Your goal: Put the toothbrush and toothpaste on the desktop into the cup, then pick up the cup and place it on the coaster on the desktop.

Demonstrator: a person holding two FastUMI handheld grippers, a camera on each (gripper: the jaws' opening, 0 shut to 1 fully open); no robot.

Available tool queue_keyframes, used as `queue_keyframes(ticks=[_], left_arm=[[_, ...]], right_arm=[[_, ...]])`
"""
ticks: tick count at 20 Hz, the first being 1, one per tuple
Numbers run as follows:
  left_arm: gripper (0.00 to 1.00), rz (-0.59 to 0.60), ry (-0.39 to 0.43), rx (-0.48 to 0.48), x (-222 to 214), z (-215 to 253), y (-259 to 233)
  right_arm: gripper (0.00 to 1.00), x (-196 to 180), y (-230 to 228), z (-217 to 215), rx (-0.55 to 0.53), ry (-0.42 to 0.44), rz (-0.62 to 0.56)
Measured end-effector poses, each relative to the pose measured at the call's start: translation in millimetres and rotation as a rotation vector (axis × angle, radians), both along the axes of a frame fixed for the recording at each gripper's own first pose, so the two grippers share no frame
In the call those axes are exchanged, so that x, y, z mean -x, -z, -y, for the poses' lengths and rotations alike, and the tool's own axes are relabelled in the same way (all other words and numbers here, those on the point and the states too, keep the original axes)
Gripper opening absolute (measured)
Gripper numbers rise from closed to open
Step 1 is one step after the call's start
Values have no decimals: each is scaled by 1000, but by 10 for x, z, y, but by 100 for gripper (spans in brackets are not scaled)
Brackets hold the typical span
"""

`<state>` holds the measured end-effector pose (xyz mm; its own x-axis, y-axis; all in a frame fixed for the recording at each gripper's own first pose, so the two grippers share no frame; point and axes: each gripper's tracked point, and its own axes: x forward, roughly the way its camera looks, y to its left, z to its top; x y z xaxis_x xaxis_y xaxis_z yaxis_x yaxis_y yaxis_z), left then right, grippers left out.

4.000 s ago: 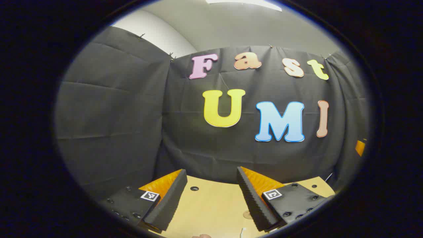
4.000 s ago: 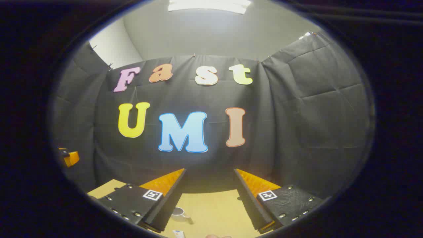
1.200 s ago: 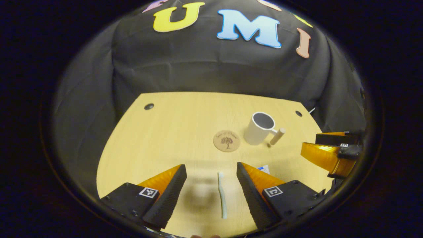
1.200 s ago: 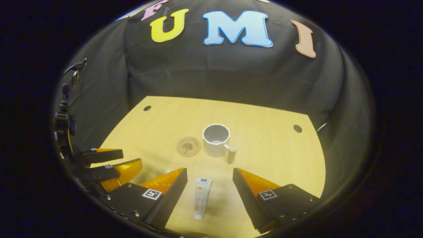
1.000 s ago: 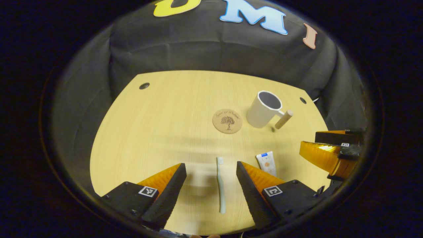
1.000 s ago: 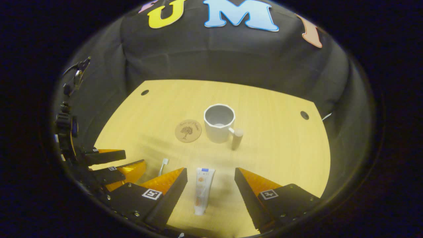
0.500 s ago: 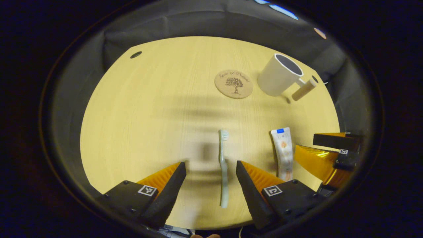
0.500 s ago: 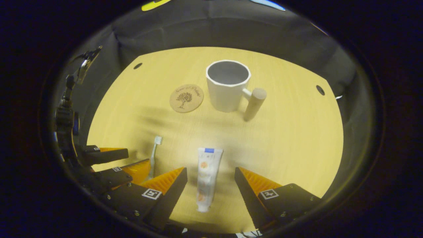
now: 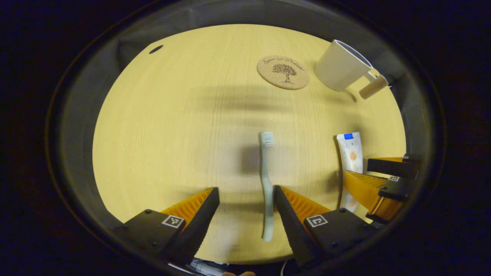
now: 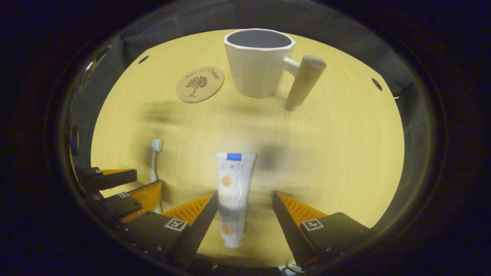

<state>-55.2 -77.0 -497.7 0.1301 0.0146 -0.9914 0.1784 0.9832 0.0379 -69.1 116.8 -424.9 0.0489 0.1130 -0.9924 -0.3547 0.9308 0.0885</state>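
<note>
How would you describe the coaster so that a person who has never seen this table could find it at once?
Start from the light wooden table and find the white cup with the wooden peg handle at its far side. The coaster lies flat just left of the cup, apart from it. It is the one round, brown cork disc, printed with a small tree.

Your left gripper view: the toothpaste (image 9: 350,155) runs behind the right gripper's orange finger (image 9: 362,188), so its lower half is mostly covered. The cup (image 9: 340,66) sits at the picture's rim, its mouth cut to a sliver. Coaster (image 9: 283,71) lettering is too small to read.

Your right gripper view: the toothbrush (image 10: 155,161) handle disappears behind the left gripper's fingers (image 10: 144,196). The toothpaste cap end falls in shadow between your own fingers. The table's (image 10: 326,153) near edge is cut off.
</note>
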Motion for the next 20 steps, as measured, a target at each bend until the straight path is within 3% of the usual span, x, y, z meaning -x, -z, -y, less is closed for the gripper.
queue_keyframes(ticks=[9, 10, 14, 15, 17, 18, 19, 20], left_arm=[[96, -69, -22, -26, -44, 7, -1], [96, -77, -16, -26, -63, 23, -20], [77, -96, 32, -23, -49, 158, 21], [66, -98, 39, -28, -34, 161, 23], [67, -94, 43, -21, -34, 193, 4], [58, -91, 32, -22, -26, 198, 8], [42, -91, 30, -21, -13, 203, 13], [40, -78, 17, -14, -13, 216, 4]], right_arm=[[92, 26, 69, 38, 67, 28, -54], [89, 23, 36, 43, 70, 31, -58], [75, 14, 74, 53, 76, 23, -56], [71, 8, 80, 82, 76, 32, -58], [60, -22, 75, 146, 79, 54, -60], [48, -28, 91, 159, 77, 74, -61], [42, -24, 84, 160, 70, 77, -64], [43, -42, 61, 180, 71, 70, -56]])
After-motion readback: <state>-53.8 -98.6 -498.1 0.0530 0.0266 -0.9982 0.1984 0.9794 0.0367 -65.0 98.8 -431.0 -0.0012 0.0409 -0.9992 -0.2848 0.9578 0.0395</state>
